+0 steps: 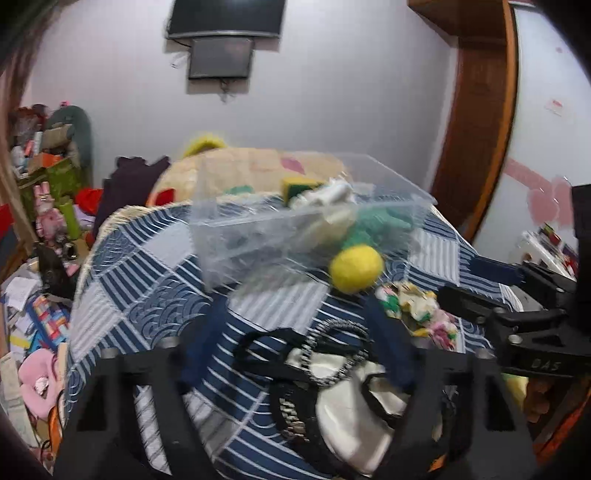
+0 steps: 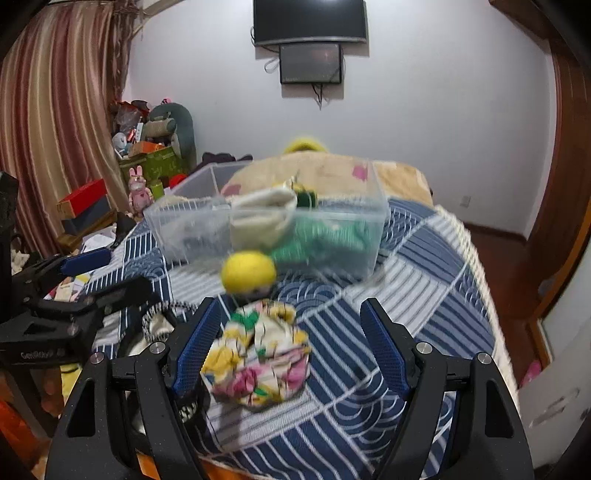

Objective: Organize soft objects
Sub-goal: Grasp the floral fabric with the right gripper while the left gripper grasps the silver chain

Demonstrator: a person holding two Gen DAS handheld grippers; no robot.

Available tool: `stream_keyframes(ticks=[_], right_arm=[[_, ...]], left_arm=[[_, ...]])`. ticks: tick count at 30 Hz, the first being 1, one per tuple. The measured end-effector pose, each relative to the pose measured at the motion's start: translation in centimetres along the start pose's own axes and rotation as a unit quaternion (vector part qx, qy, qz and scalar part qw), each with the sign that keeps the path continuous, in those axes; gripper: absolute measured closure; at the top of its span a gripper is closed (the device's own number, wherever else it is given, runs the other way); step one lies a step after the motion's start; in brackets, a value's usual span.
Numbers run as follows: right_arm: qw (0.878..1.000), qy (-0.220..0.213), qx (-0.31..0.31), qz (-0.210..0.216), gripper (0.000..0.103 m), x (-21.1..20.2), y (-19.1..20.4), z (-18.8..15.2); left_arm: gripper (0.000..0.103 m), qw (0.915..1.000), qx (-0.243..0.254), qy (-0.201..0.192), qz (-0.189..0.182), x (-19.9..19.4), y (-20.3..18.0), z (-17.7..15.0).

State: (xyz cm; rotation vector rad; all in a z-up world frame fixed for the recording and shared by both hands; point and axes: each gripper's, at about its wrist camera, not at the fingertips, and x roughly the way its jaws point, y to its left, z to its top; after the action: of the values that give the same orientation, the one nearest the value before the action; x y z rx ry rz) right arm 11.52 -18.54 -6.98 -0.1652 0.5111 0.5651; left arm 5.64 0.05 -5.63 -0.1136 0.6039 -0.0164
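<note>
A clear plastic bin [image 1: 258, 236] [image 2: 332, 236] sits on the blue patterned bedspread [image 1: 147, 288] and holds a green soft item [image 2: 325, 236], a cream cloth [image 2: 262, 218] and a yellow-green sponge [image 1: 299, 186]. A yellow ball [image 1: 356, 267] [image 2: 248, 271] lies in front of the bin. A floral cloth [image 2: 258, 358] [image 1: 417, 310] lies between my open right gripper's [image 2: 290, 321] fingers. My left gripper [image 1: 295, 321] is open over a black-and-white garment [image 1: 332, 376]. The right gripper [image 1: 498, 291] also shows in the left wrist view.
A beige pillow [image 1: 229, 166] lies behind the bin. Boxes, toys and papers crowd the floor at the left [image 1: 40, 221]. A striped curtain [image 2: 55, 129] hangs at the left and a wooden door frame [image 1: 480, 110] stands at the right. A TV [image 2: 310, 22] hangs on the wall.
</note>
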Motion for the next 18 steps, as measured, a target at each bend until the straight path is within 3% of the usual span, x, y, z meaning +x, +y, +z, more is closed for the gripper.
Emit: stream_keyframes(ticks=[4, 9, 14, 18], right_arm=[[1.000, 0.019, 0.020, 0.010, 0.028, 0.7, -0.6, -0.9], [0.999, 0.037, 0.018, 0.026, 0.032, 1.7, 0.2, -1.6], [0.998, 0.054, 0.005, 0.027, 0.045, 2.3, 0.8, -2.0], [0.998, 0.060, 0.003, 0.023, 0.064, 2.6, 0.6, -2.3]], left_arm=[[0.060, 0.9998, 0.009, 0.010, -0.015, 1.0, -0.6, -0.3], [0.072, 0.9991, 0.021, 0.026, -0.025, 2.4, -0.9, -0.8], [0.073, 0.9987, 0.022, 0.041, -0.020, 3.1, -0.5, -1.5], [0.073, 0.9984, 0.020, 0.045, -0.027, 3.1, -0.2, -2.0]])
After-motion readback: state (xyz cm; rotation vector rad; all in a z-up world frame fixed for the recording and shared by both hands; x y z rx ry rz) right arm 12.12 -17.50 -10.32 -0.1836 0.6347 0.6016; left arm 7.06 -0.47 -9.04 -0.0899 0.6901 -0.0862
